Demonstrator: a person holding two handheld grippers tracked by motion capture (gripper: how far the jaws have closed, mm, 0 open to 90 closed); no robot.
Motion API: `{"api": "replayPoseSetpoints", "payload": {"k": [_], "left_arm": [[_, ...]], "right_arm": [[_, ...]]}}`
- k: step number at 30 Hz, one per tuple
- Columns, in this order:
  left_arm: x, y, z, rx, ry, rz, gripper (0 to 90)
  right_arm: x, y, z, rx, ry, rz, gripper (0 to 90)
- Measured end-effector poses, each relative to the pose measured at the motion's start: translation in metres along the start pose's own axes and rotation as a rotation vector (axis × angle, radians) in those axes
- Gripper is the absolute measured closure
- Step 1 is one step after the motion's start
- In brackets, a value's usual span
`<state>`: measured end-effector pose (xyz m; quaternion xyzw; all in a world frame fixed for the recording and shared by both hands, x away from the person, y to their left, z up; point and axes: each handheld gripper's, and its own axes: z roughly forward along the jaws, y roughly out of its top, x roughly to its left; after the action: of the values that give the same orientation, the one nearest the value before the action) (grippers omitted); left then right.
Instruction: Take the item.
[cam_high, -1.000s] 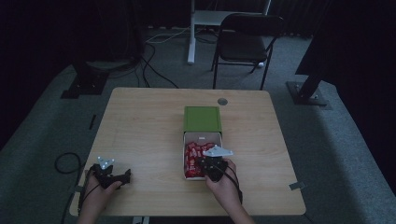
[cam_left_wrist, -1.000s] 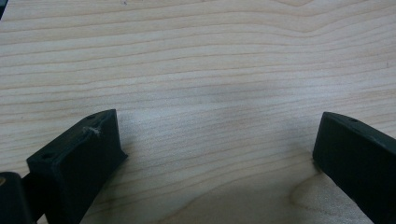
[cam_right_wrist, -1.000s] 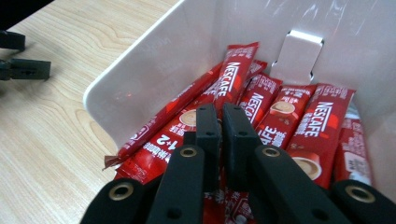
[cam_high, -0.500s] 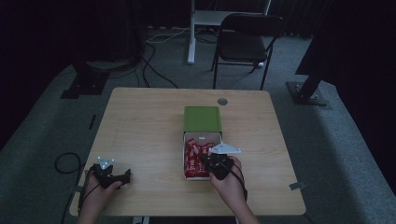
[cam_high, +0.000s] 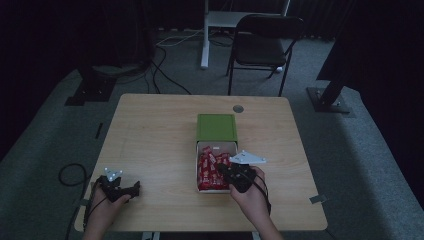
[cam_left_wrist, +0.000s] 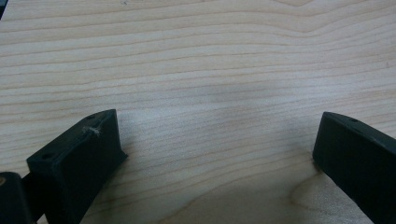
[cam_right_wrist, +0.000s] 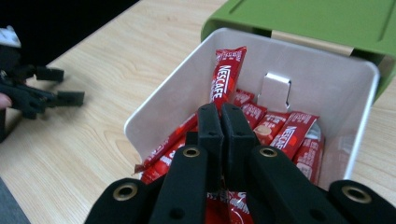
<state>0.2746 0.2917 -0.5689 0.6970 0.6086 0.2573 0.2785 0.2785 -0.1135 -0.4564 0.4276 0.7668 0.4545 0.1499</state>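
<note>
A white open box (cam_high: 197, 151) (cam_right_wrist: 327, 79) holds several red Nescafe sticks (cam_high: 206, 170); its green sleeve (cam_high: 216, 127) (cam_right_wrist: 322, 18) lies just behind it. My right gripper (cam_high: 222, 171) (cam_right_wrist: 220, 114) hangs over the box's near right part, shut on one red stick (cam_right_wrist: 227, 74). That stick stands up from between the jaws, above the others. My left gripper (cam_high: 134, 189) (cam_left_wrist: 217, 140) rests on the bare wood at the table's near left corner, open with nothing between its jaws. It is also seen far off in the right gripper view (cam_right_wrist: 72, 86).
The wooden table (cam_high: 150, 140) has a round cable hole (cam_high: 238, 108) at its far edge. A folding chair (cam_high: 265, 45) and a white post (cam_high: 205, 35) stand beyond the table, with cables on the floor (cam_high: 165, 75).
My right gripper has risen a little and drifted right over the box, with the red stick in its jaws. The left gripper has stayed where it was.
</note>
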Motion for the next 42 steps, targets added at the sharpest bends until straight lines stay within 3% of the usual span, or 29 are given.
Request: {"api": "replayPoseSetpoints", "payload": {"k": [15, 27, 42], "left_arm": [[0.0, 0.0, 0.0, 0.0, 0.0, 0.0, 1.8], [0.0, 0.0, 0.0, 0.001, 0.0, 0.0, 1.8], [0.0, 0.0, 0.0, 0.001, 0.001, 0.001, 1.8]], "right_arm": [[-0.009, 0.015, -0.02, -0.081, 0.021, 0.028, 87.7], [-0.035, 0.025, -0.041, -0.14, -0.053, 0.066, 87.6], [-0.075, 0.014, -0.061, -0.169, -0.159, 0.124, 87.6]]}}
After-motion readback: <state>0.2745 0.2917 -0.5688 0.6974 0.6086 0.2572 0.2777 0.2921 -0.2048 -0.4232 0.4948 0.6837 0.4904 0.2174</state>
